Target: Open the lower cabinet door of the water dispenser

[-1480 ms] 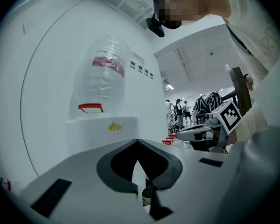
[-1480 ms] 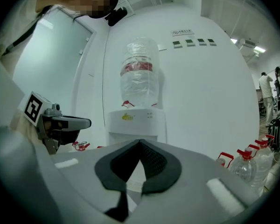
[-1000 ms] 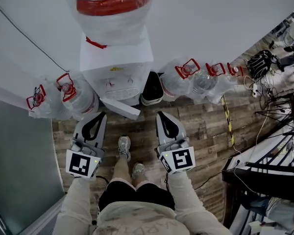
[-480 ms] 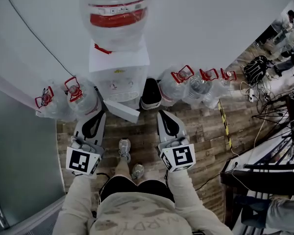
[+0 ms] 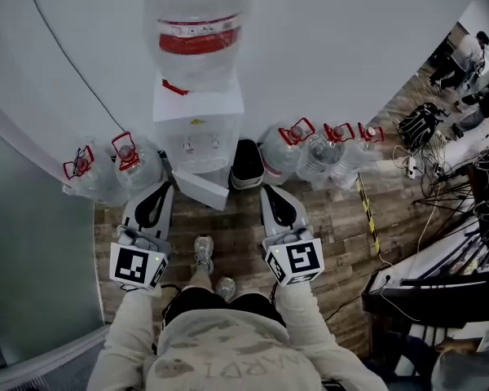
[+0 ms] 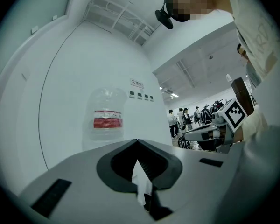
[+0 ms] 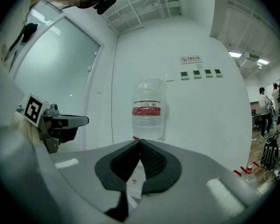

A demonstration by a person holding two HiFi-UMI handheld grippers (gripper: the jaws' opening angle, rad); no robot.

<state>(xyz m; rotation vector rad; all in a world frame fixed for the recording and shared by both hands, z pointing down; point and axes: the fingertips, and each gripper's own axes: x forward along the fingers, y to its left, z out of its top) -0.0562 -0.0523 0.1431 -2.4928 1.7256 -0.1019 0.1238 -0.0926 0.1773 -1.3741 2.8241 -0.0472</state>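
While the lower cabinet door (image 5: 202, 191) of the water dispenser (image 5: 197, 127) stands ajar, my left tongs (image 5: 163, 191) and right tongs (image 5: 266, 193) hover, both pressed together, empty.

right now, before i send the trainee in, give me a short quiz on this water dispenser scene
1. True or false: the left gripper and the right gripper both have their jaws together, with nothing held.
2. In the head view, what stands just beside the white water dispenser, on its right? A) a black bin B) a green chair C) a cardboard box
3. Fill in: the label on the large clear plastic bottle on top of the dispenser is ___.
Key: 1 true; 2 A; 3 red.
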